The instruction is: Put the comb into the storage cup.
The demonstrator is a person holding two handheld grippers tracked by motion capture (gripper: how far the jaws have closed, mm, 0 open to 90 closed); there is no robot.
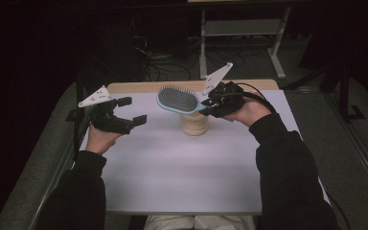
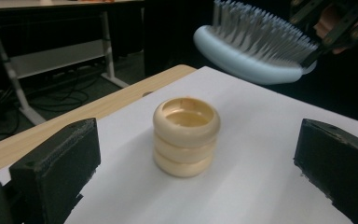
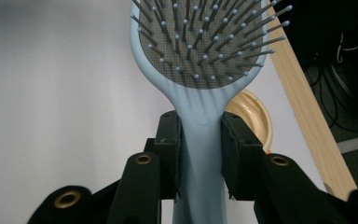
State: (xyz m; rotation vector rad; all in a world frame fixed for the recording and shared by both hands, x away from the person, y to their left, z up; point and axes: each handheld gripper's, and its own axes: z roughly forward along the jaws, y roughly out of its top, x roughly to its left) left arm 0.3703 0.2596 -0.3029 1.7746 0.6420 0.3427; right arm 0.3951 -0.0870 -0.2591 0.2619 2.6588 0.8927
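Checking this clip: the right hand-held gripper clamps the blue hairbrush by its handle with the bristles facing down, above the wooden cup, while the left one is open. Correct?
Not quite: the bristles face up, not down, as the high view shows. The rest stands: the right hand-held gripper clamps the blue hairbrush by its handle above the wooden cup, and the left hand-held gripper is open.

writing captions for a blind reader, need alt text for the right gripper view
The right tongs clamp the handle of a light blue hairbrush, bristles facing the camera, held above a white table. A tan ringed holder peeks out just behind the brush's neck.
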